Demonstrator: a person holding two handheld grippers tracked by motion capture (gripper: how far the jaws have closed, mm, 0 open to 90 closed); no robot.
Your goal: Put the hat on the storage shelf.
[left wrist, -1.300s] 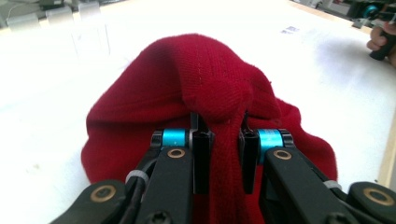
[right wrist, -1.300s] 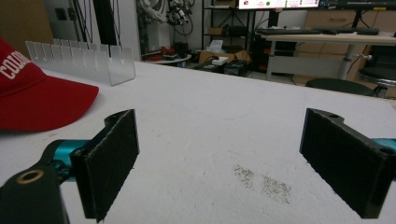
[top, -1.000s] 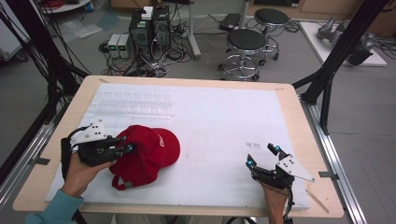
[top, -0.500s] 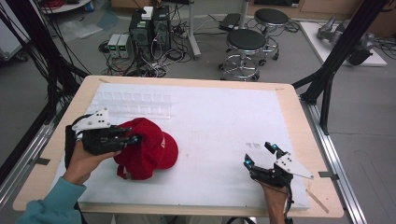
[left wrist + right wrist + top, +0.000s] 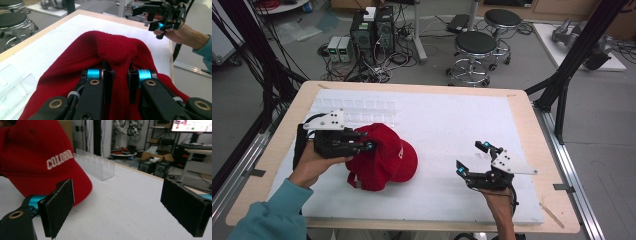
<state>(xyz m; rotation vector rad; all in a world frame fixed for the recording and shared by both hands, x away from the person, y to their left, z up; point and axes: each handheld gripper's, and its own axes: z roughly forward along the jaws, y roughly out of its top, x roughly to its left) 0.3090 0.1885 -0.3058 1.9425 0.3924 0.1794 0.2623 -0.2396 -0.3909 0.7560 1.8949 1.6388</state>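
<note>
Item: red cap, on white mat, near clear tray.
Handling: light, soft cloth; brim probably stiffer, better hold.
Left gripper: clenched on crown fold.
Right gripper: released, right of cap.

2 black stools stand on grey floor.

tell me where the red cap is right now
In the high view the red cap sits on the left half of the white mat, just in front of the clear plastic tray. The left gripper pinches its crown fabric; the right gripper stands open, apart.
</note>
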